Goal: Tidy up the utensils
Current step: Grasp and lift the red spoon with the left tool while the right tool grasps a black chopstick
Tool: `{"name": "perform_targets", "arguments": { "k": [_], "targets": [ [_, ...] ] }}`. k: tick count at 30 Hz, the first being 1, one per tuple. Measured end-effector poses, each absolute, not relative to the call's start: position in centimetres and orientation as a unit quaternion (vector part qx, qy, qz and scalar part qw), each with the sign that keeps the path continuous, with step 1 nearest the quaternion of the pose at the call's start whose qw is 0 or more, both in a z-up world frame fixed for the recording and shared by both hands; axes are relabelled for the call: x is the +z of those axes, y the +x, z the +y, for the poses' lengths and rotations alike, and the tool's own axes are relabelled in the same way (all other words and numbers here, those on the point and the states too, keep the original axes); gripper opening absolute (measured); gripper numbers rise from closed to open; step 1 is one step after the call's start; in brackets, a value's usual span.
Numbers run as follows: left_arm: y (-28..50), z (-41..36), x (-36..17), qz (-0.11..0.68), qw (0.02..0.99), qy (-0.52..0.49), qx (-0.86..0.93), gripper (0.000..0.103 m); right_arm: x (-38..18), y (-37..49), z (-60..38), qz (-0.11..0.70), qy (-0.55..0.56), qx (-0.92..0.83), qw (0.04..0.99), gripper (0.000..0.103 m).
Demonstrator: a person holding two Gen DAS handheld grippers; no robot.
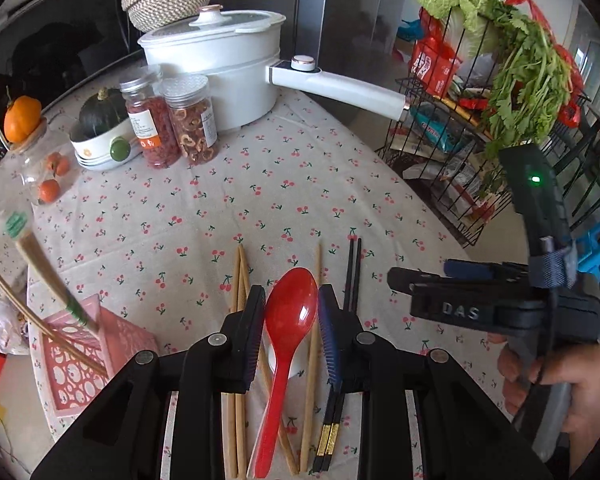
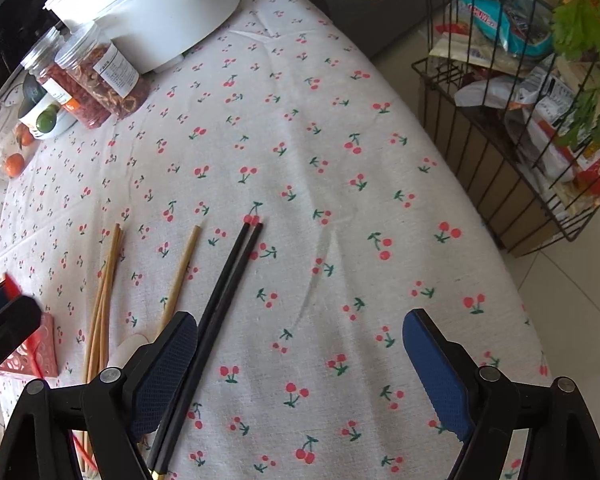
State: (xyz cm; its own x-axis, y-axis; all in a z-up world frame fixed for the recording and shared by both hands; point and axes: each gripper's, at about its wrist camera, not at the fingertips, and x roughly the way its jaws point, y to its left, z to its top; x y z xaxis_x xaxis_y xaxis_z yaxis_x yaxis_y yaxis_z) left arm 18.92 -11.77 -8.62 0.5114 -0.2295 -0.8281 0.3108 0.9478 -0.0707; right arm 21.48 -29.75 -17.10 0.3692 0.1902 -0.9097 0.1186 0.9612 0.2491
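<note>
The left gripper (image 1: 291, 320) has its fingers closed against the bowl of a glossy red plastic spoon (image 1: 286, 354), which lies lengthwise over the cherry-print cloth surface (image 1: 236, 200). Bamboo chopsticks (image 1: 238, 280) lie just left of the spoon, another single one at its right edge, and a pair of black chopsticks with gold ends (image 1: 352, 276) lies just beyond the right finger. A pink perforated plastic basket (image 1: 80, 356) holding more chopsticks sits to the left. The right gripper (image 2: 304, 376) hangs over the cloth with fingers wide apart, its left finger (image 2: 164, 376) just beside the black chopsticks.
</note>
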Motion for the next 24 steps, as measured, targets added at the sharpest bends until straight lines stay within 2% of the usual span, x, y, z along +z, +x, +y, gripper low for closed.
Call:
{"name": "perform_targets", "arguments": {
  "k": [6,8,14,23,24],
  "targets": [
    [14.9,-7.7,-6.9,0.448,0.879,0.010,-0.164,0.028,-19.6,22.8,-27.7,0.591,0.147,0.032,0.793,0.045],
    [14.0,-6.6,-6.5,0.441,0.882,0.001,-0.165,0.028,-20.0,23.2,-27.1,0.594,0.149,0.029,0.790,0.036],
    [12.6,-3.7,-5.9,0.430,0.888,-0.023,-0.163,0.028,-20.3,24.0,-25.8,0.589,0.129,0.011,0.798,0.032],
    [11.9,-0.4,-5.8,0.428,0.890,-0.042,-0.152,0.028,-20.4,24.1,-22.4,0.611,0.019,-0.035,0.791,0.028],
    [11.8,0.0,-5.8,0.427,0.891,-0.045,-0.150,0.028,-20.4,24.1,-22.2,0.612,0.022,-0.034,0.790,0.023]
  ]
}}
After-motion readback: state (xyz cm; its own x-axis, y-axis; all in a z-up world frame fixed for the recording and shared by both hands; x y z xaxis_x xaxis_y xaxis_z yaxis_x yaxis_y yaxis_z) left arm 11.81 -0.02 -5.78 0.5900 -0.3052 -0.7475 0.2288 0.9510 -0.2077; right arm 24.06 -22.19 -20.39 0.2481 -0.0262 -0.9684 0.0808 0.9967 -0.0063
